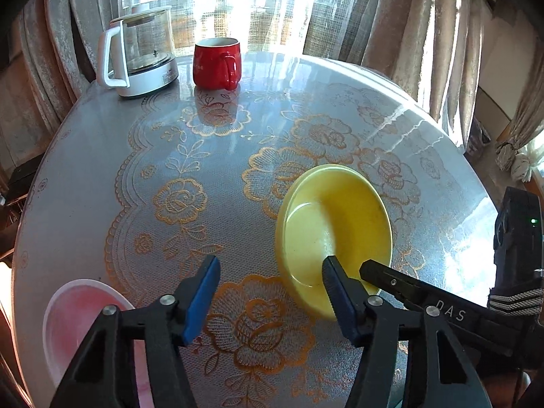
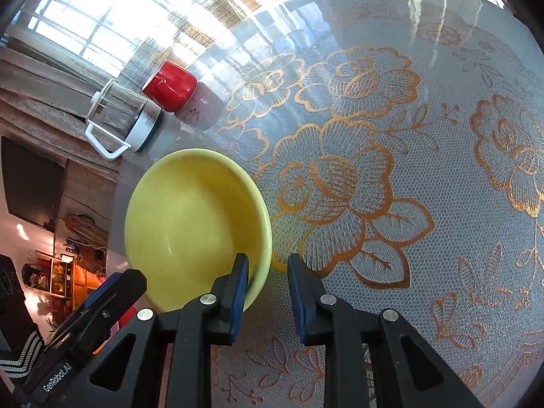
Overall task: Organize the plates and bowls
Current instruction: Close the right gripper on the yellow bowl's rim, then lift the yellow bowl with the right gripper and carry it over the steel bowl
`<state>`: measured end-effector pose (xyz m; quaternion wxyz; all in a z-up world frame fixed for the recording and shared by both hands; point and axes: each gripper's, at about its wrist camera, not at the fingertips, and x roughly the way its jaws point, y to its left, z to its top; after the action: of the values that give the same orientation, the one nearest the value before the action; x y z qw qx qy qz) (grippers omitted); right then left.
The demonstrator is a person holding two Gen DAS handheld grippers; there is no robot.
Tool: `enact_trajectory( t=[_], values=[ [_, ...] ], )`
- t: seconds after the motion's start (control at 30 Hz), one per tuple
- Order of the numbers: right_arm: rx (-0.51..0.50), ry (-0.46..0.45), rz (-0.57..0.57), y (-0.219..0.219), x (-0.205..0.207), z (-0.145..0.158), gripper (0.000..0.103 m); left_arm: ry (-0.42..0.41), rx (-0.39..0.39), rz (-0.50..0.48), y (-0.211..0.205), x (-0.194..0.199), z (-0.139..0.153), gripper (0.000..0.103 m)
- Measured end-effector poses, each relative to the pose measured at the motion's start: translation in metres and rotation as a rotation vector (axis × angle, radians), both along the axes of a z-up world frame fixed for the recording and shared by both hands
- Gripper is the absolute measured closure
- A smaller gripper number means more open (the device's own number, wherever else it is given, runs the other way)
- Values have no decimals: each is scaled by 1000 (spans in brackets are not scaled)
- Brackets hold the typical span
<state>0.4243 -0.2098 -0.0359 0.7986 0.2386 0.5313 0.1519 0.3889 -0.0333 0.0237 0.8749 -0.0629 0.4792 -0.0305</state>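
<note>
Near the middle of the table (image 1: pixel 85 156) we have the yellow bowl (image 2: pixel 190 221), tipped up on one side, not flat. The right gripper (image 2: pixel 268 259) straddles its near rim, one finger inside and one outside. The jaws look clenched on the rim, though a sliver of gap shows on the outer side, so we call the grip likely, not certain. The left gripper (image 1: pixel 271 263) hangs just beside the bowl with its jaws released and nothing between them. A pink dish (image 1: pixel 78 319) sits well apart at the near left edge of the table.

We read the step as picking up the bowl to bring it together with the pink dish. The next move probably calls for a clean lift without the rim slipping, then a carry leftward. The free left gripper could steady the dish.

The table is round and glossy, with white lace patterned in gold flowers under the top and strong glare. A glass kettle (image 1: pixel 139 51) and a red mug (image 1: pixel 217 63) stand at the far edge. Beige curtains (image 1: pixel 391 17) and a bright window lie behind.
</note>
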Motion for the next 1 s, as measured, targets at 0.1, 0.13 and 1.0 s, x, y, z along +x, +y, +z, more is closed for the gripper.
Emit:
enact_trajectory(
  t=[0.1, 0.13, 1.0],
  values=[
    [4, 9, 2, 4, 2, 0, 82, 15, 11, -40, -8, 5, -7, 75],
    [7, 11, 0, 5, 2, 0, 82, 33, 29, -49, -10, 7, -11, 79],
    [-68, -145, 8, 30, -73, 53, 90, -67, -10, -116, 4, -78, 18, 85]
  ],
)
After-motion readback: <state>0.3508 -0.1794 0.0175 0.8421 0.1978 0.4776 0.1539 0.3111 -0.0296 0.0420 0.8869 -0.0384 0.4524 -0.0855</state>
